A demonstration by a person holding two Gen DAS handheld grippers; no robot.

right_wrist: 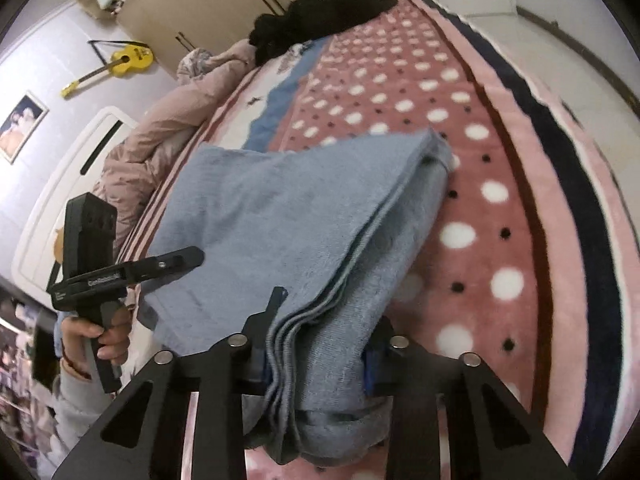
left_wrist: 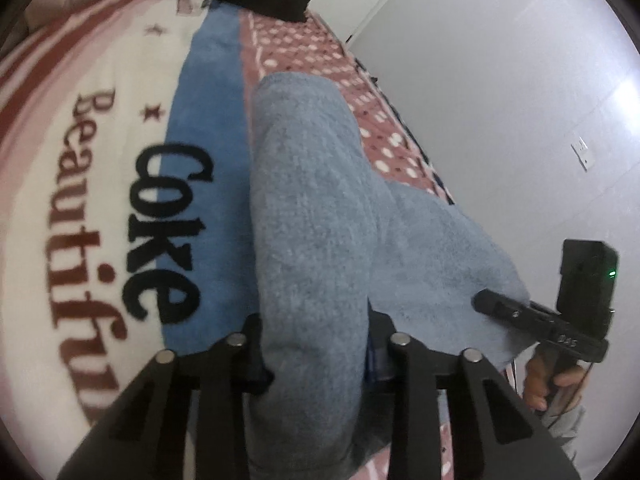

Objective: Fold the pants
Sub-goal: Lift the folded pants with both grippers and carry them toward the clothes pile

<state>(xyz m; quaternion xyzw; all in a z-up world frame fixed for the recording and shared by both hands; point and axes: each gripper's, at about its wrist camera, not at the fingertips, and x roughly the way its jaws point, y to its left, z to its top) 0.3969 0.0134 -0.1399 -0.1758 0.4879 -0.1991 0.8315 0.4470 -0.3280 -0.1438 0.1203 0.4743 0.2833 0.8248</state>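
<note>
Pants: the blue-grey fleece pants are already doubled into several layers, their stacked edges showing as parallel ridges, and they hang lifted over the bed, one end gripped on each side, the middle sagging toward the blanket.
Left gripper: the left gripper is clamped on a thick bunch of the fabric, which fills the whole gap between its fingers.
Right gripper: the right gripper pinches the layered edge of the same pants just as tightly, cloth spilling down below its fingers.
Where it sits: over the spotted pink blanket, along the long edge of the bed nearest the white floor, with the far end of the bundle touching or nearly touching the blanket; I cannot tell which.
Step in hand: to my eye, carrying the gripped end across to make the next fold.
Doing it well: keep both grips level and moving together so the layers stay stacked; let the sagging middle land first, then lay the held end squarely over the far end before letting go.
Risk: the fleece is thick and soft, so a one-sided pull would likely skew the edges.
Elsewhere: a dark heap of clothing lies at the far end of the bed, well apart.
</note>
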